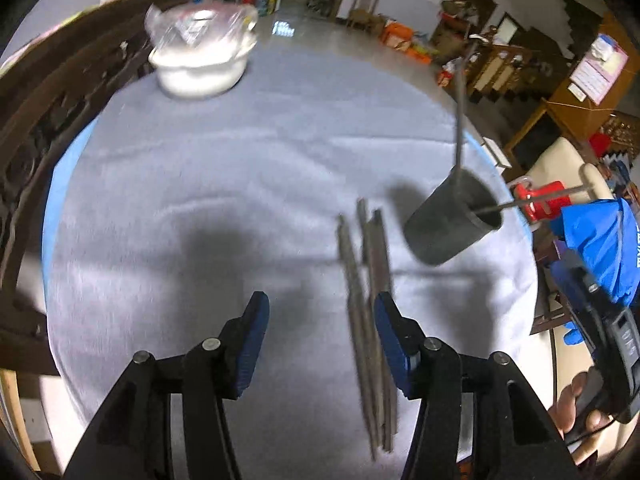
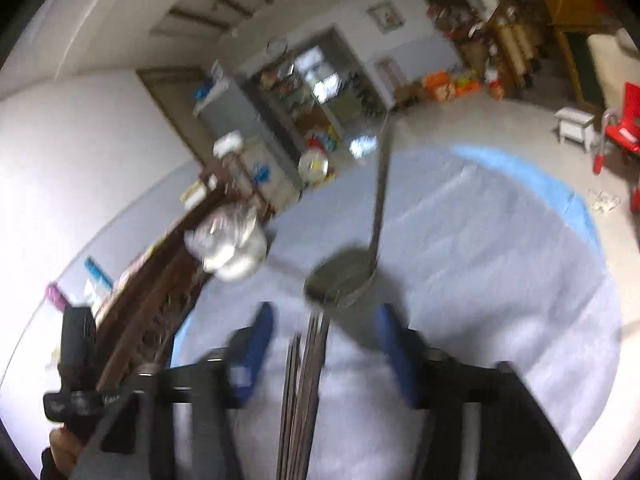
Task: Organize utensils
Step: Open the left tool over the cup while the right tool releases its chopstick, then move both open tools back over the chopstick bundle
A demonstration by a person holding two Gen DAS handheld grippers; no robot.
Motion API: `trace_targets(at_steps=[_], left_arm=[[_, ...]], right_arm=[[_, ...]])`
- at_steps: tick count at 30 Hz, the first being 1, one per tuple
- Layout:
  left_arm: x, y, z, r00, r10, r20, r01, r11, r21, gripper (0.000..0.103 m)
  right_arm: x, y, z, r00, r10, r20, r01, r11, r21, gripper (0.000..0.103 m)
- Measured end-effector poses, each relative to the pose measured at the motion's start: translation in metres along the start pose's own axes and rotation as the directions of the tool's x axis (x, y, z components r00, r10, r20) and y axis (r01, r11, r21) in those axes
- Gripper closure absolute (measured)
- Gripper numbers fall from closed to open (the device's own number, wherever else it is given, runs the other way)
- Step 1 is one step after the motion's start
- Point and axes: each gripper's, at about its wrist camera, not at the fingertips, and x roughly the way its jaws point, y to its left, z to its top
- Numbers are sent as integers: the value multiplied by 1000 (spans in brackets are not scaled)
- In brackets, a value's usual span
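Observation:
A dark grey cup (image 1: 452,222) stands on the grey tablecloth (image 1: 240,168) with two long metal utensils (image 1: 460,120) sticking out of it. Several metal utensils (image 1: 366,312) lie side by side on the cloth in front of the cup. My left gripper (image 1: 322,340) is open and empty, just left of these lying utensils. In the right wrist view the cup (image 2: 340,276) shows from above with one utensil handle (image 2: 382,184) rising from it. My right gripper (image 2: 326,348) is open above the lying utensils (image 2: 304,392).
A white bowl under clear plastic wrap (image 1: 200,54) sits at the table's far left; it also shows in the right wrist view (image 2: 232,244). A dark wooden chair back (image 1: 48,120) lines the left edge. The person's blue-gloved hand (image 1: 600,240) is at the right.

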Motion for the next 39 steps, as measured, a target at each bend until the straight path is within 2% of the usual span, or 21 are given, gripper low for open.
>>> trace_targets(at_steps=[1, 8, 13, 16, 23, 30, 39], left_arm=[[3, 2, -6, 1000, 2, -15, -2, 1000, -7, 48], [15, 11, -41, 995, 3, -98, -4, 1000, -16, 48], [21, 18, -42, 995, -18, -101, 14, 999, -43, 48], [23, 14, -37, 996, -25, -88, 22, 999, -36, 48], [43, -4, -40, 991, -17, -134, 20, 1000, 20, 48], [56, -10, -32, 988, -8, -155, 10, 1000, 8, 48], [76, -23, -31, 979, 48, -200, -38, 998, 53, 48]], right_arm=[[5, 2, -6, 1000, 1, -26, -1, 1000, -2, 64], [42, 10, -54, 982, -17, -186, 12, 1000, -27, 64], [56, 11, -71, 966, -19, -258, 13, 1000, -25, 64], [60, 9, -76, 962, -30, -270, 23, 999, -30, 64], [55, -6, -71, 965, -69, -254, 73, 997, 5, 63], [53, -17, -70, 963, -68, -261, 80, 996, 35, 63], [51, -30, -69, 964, -56, -262, 79, 994, 81, 63]])
